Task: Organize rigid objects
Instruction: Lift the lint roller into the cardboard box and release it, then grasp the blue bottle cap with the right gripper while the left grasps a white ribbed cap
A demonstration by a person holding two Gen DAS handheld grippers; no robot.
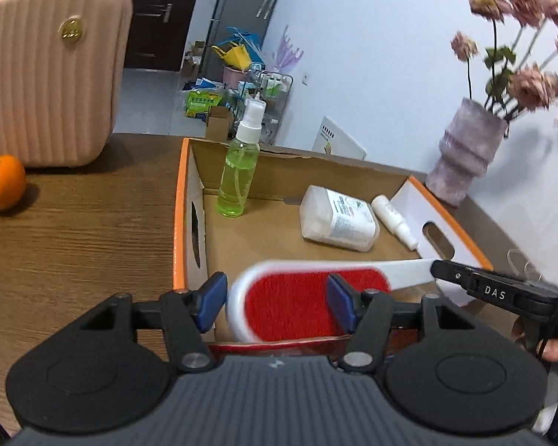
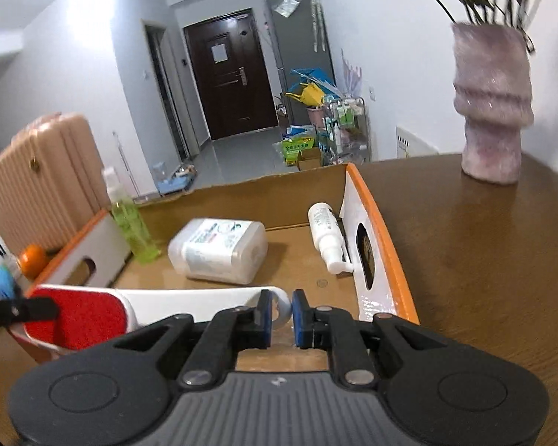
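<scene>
A white lint brush with a red pad [image 1: 308, 297] hangs over the near edge of an open cardboard box [image 1: 182, 204]. My right gripper [image 2: 279, 314] is shut on the brush's white handle end [image 2: 204, 299]; it shows at the right in the left wrist view [image 1: 433, 269]. My left gripper [image 1: 277, 303] is open, its blue pads either side of the red pad without gripping it. Inside the box a green spray bottle [image 1: 238, 174] stands upright; a white jug [image 1: 338, 219] and a small white spray bottle [image 1: 392, 219] lie flat.
An orange [image 1: 2, 182] and a pink suitcase [image 1: 44, 74] sit on the wooden table [image 1: 78, 252] left of the box. A vase with dried flowers [image 2: 491, 111] stands at the table's far right. A door and floor clutter lie beyond.
</scene>
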